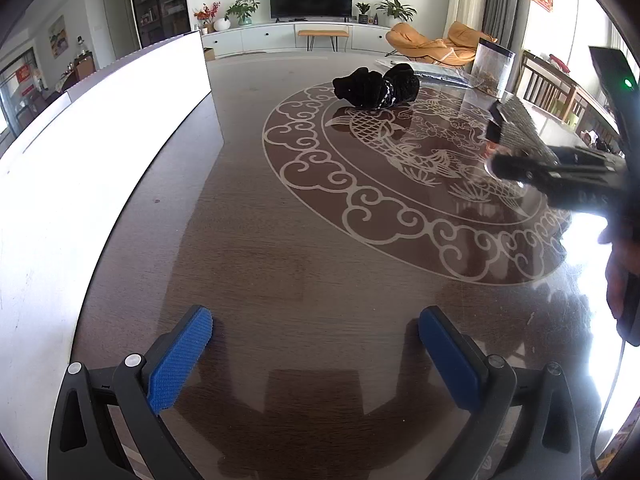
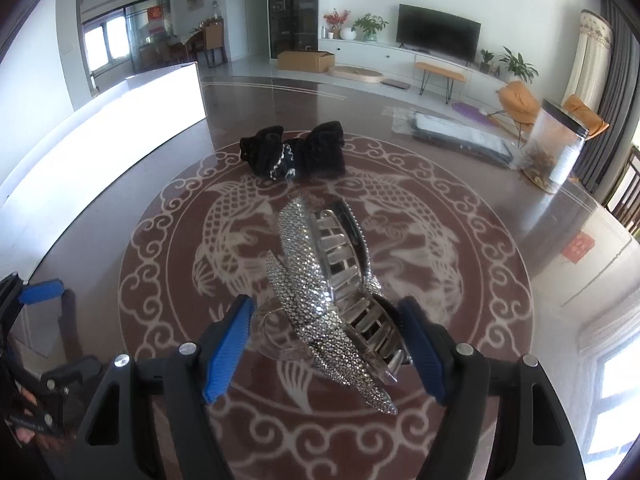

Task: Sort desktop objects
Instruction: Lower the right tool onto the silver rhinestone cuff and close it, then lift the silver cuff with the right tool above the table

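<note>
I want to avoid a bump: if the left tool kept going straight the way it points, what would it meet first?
Probably nothing soon: the left tool is open over bare table. The black hair bow sits far ahead and slightly right, and the white box lies off to its left. Depth is unclear.

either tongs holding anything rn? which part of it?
Right tongs hold the rhinestone hair claw, gripped across its near end, the rest sticking out forward above the table. Left tongs are open and hold nothing.
</note>
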